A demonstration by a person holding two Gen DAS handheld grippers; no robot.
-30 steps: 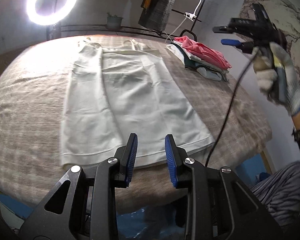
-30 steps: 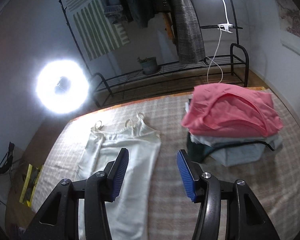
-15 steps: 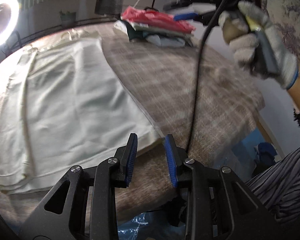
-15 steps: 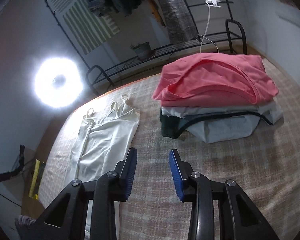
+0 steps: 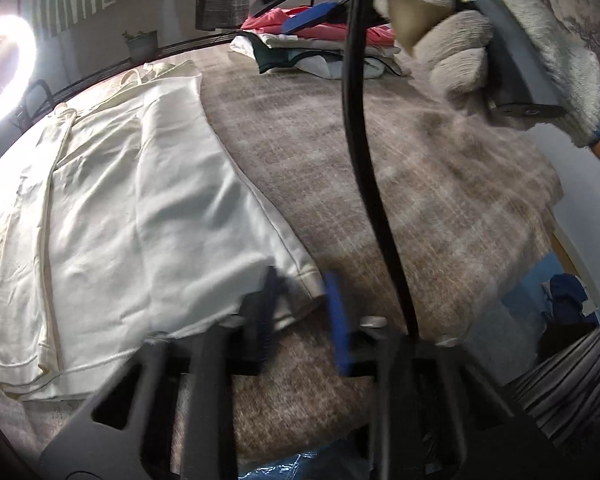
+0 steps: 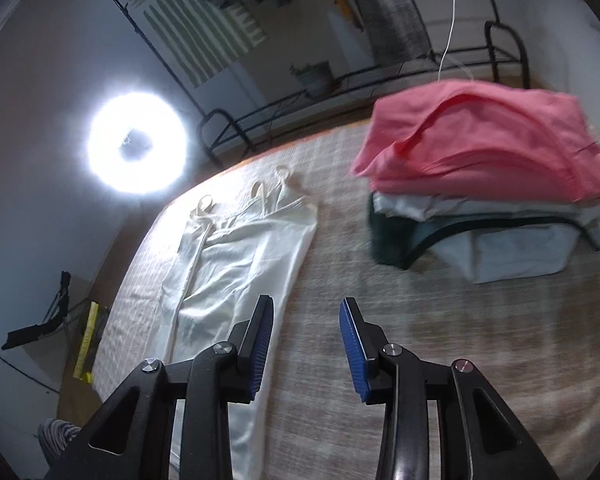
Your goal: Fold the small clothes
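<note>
**Catching the hem corner cleanly**

Our left gripper (image 5: 300, 312) sits low in the left wrist view, its fingers narrowing around the bottom right corner of the cream camisole (image 5: 140, 208), which lies flat on the tabletop (image 5: 420, 184). We should pinch both layers there. Our right gripper (image 6: 306, 344), fingers moderately apart and empty, hovers beside the camisole's right edge, lower centre of its own view; the folded stack (image 6: 480, 184) lies upper right.

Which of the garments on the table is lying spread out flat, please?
The cream strappy camisole; the pink garment and those under it sit folded in a stack.
</note>
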